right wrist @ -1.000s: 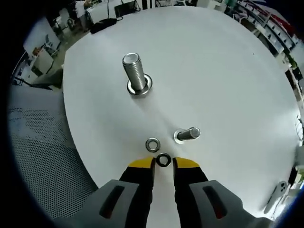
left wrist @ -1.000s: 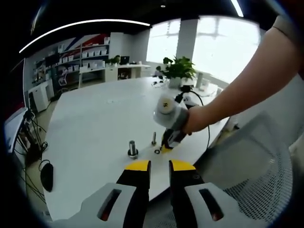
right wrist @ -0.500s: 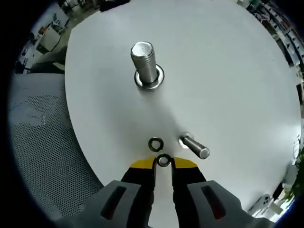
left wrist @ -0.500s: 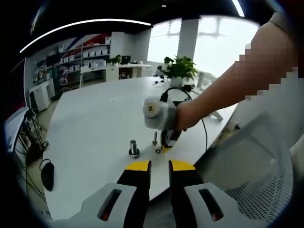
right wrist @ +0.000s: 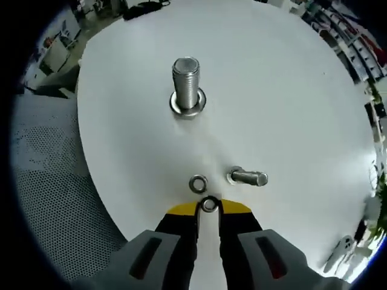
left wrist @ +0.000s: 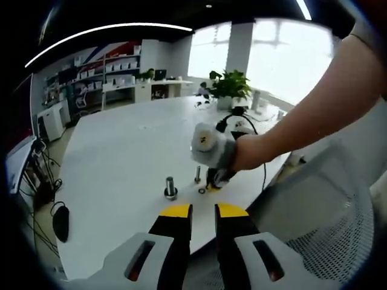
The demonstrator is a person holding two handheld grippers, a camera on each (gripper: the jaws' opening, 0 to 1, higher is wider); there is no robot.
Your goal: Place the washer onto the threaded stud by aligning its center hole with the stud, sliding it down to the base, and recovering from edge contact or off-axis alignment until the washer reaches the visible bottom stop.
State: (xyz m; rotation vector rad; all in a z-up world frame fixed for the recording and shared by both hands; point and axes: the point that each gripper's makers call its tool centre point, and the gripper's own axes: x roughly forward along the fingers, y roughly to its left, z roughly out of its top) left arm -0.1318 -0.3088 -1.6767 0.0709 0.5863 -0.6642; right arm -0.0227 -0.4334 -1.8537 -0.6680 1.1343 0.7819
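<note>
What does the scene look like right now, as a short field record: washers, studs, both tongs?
washer at tongs: dark ring between the right tongs' yellow tips, on the white table
second washer: silver, flat on the table, just beyond the tips
large threaded stud: upright, far from both washers
small stud: beside the silver washer
left tongs: held back at the table edge, nothing between them

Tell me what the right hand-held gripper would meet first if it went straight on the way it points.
The right hand-held gripper already has a small washer between its tips. Straight on, it would likely meet the second washer lying just ahead, slightly off-line; depth is unclear.
</note>
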